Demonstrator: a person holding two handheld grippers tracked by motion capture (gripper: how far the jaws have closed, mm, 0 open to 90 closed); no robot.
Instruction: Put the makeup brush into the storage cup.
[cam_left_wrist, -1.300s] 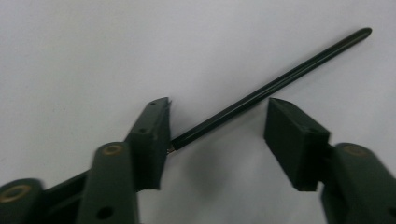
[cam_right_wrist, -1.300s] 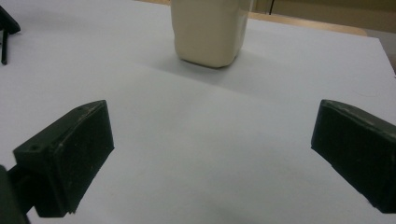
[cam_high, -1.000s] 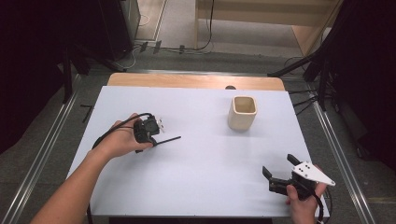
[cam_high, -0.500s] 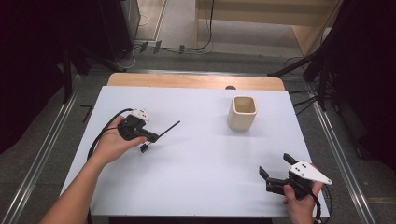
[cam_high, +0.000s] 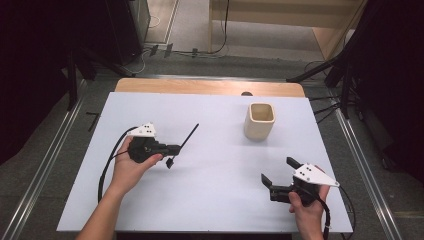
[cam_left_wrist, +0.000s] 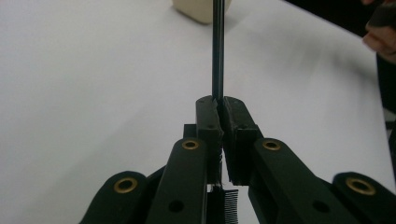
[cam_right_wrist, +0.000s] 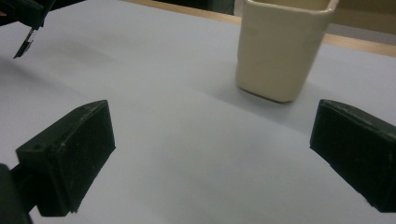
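Matt cream cup (cam_high: 260, 121) — smooth white table (cam_high: 210, 200)

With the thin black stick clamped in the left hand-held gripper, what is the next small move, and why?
Probably carry the thin black stick toward the cream cup and bring its tip over the open mouth. The left hand-held gripper is shut on it, pointing roughly toward the cup, which stands upright some way off. The right hand-held gripper is open, holding nothing.

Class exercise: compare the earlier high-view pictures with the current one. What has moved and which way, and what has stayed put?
The left gripper, shut on a thin black comb, has carried it right, toward the cream cup; its long end has swung up to point at the cup. The right gripper has edged up-table, jaws open as before. The cup has not moved.
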